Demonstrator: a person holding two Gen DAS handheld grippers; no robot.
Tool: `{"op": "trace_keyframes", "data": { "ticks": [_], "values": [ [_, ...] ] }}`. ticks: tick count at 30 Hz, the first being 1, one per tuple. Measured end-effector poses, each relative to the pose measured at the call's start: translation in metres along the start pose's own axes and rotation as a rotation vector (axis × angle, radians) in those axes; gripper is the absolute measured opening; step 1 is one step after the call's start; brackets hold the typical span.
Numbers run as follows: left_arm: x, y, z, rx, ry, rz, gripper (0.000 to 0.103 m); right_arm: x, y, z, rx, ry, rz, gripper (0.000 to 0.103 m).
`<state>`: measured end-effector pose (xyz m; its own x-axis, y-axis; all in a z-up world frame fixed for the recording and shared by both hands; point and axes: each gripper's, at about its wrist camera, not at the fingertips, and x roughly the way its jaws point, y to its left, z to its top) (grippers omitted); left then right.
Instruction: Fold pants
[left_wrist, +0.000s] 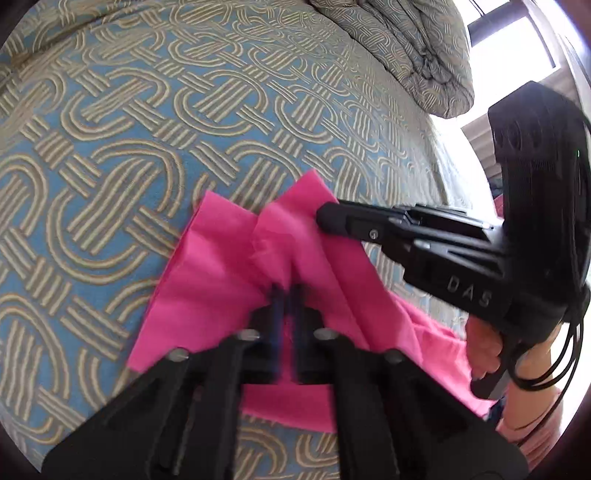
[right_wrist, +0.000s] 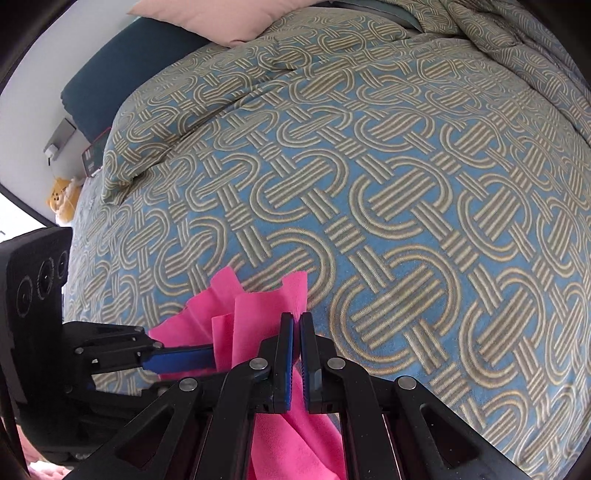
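Observation:
Bright pink pants (left_wrist: 218, 266) are held above a blue and beige patterned bedspread (left_wrist: 147, 129). My left gripper (left_wrist: 290, 290) is shut on a bunched edge of the pink fabric. My right gripper (left_wrist: 325, 218) comes in from the right and is shut on the same edge, close beside the left one. In the right wrist view the right gripper (right_wrist: 298, 317) pinches the pants (right_wrist: 258, 314), which hang down between the jaws. The left gripper (right_wrist: 210, 360) grips the cloth at the lower left, with its blue pads showing.
The bedspread (right_wrist: 369, 184) covers the whole bed. A bunched duvet (left_wrist: 402, 48) lies at the far end. A pink pillow (right_wrist: 207, 18), a dark blue pillow (right_wrist: 118, 74) and a yellow plush toy (right_wrist: 61, 199) sit by the wall. A bright window (left_wrist: 509, 40) is at the right.

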<state>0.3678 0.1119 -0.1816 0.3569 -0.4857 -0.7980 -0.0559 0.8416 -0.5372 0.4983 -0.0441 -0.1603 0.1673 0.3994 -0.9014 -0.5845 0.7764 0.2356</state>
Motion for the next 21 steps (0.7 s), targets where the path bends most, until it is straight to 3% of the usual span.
{"op": "trace_keyframes", "data": {
  "ticks": [5, 11, 16, 19, 21],
  "values": [
    [-0.025, -0.007, -0.012, 0.022, -0.090, 0.030, 0.002, -0.008, -0.002, -0.004, 0.014, -0.025, 0.009, 0.003],
    [-0.067, 0.007, -0.033, -0.020, -0.155, 0.052, 0.003, -0.029, 0.018, 0.006, -0.013, -0.097, 0.111, 0.003],
    [-0.045, 0.032, -0.040, -0.083, -0.078, 0.108, 0.003, -0.005, 0.043, 0.026, -0.055, -0.078, 0.044, 0.003],
    [-0.041, 0.039, -0.041, -0.109, -0.086, 0.074, 0.003, 0.008, 0.044, 0.028, -0.024, -0.037, -0.050, 0.004],
    [-0.046, 0.040, -0.041, -0.104, -0.093, 0.080, 0.004, 0.000, 0.042, 0.020, -0.004, -0.036, -0.019, 0.005]
  ]
}}
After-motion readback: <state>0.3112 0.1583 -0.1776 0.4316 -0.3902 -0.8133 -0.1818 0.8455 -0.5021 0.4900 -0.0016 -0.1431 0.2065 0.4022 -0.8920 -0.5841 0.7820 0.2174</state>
